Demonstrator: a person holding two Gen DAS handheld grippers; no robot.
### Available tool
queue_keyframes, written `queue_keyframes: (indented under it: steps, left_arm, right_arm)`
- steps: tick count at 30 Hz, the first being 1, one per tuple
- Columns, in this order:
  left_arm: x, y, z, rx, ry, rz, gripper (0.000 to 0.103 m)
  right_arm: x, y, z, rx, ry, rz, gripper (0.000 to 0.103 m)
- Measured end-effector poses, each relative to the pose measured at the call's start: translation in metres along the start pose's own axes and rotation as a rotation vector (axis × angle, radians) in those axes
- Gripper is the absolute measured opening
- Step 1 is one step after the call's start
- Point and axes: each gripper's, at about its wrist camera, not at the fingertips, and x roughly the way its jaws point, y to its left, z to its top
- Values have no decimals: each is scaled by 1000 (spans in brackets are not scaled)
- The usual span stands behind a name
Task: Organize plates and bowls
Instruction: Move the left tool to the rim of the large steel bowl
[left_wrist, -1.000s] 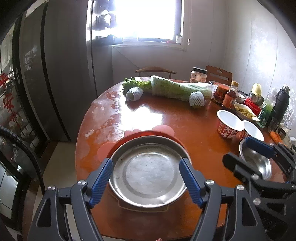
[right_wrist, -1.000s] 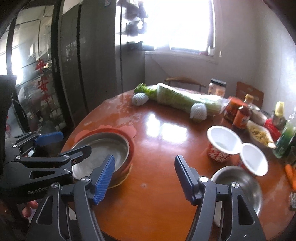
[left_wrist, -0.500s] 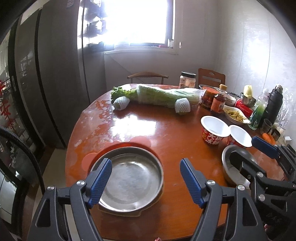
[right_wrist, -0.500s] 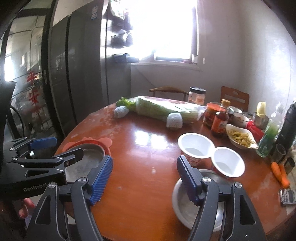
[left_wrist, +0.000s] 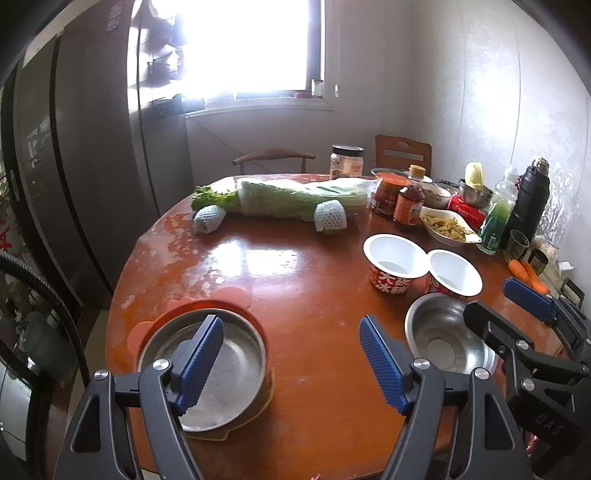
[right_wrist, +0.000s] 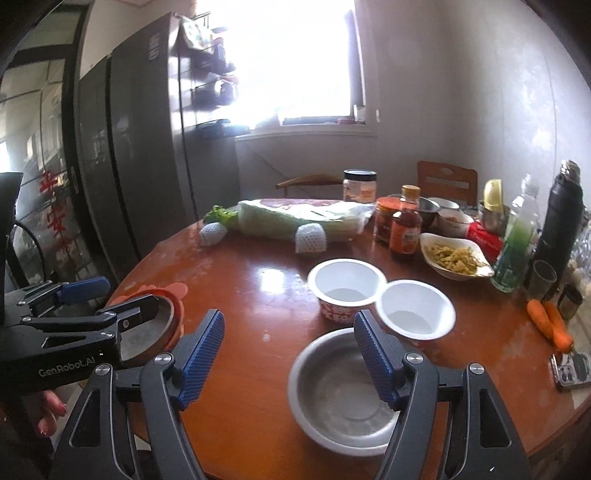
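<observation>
A shallow steel plate (left_wrist: 229, 354) rests on an orange mat (left_wrist: 229, 295) at the near left of the round wooden table (left_wrist: 295, 280). My left gripper (left_wrist: 291, 354) hangs open above it, its left pad over the plate and its right pad over bare wood. A steel bowl (right_wrist: 340, 387) sits at the near right, next to two white paper cups (right_wrist: 347, 280) (right_wrist: 415, 308). Over the bowl's left part my right gripper (right_wrist: 290, 354) is open, with nothing between its pads. The plate (right_wrist: 147, 332) and left gripper (right_wrist: 114, 295) show at the left of the right wrist view.
Across the far side lie a wrapped cabbage (left_wrist: 295, 199), jars and sauce bottles (left_wrist: 406, 206), a dish of food (left_wrist: 448, 229), a black flask (left_wrist: 528, 206) and carrots (right_wrist: 550, 321). A phone (right_wrist: 570, 369) lies at the right edge. Chairs and a tall fridge (left_wrist: 92, 166) stand behind.
Both grippers drew back and shifted right: the plate slid left out from between the left pads, and the bowl came under the right gripper's right finger. The right jaws widened a little.
</observation>
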Motion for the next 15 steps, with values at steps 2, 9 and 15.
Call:
queue_keyframes:
  steps: [2,9,15]
  left_arm:
    - [3,-7,1,8,6,-8,76]
    - [17,-36,2,40,30,-47,76]
    - [37,-68,0,87,67,-86,76]
  right_arm:
    - [-3,-8,-2,11,-1,-13,74]
    - [-6,-44,-13,65,20,-60,74]
    - [-5,-80,-28,128,62,-124,74]
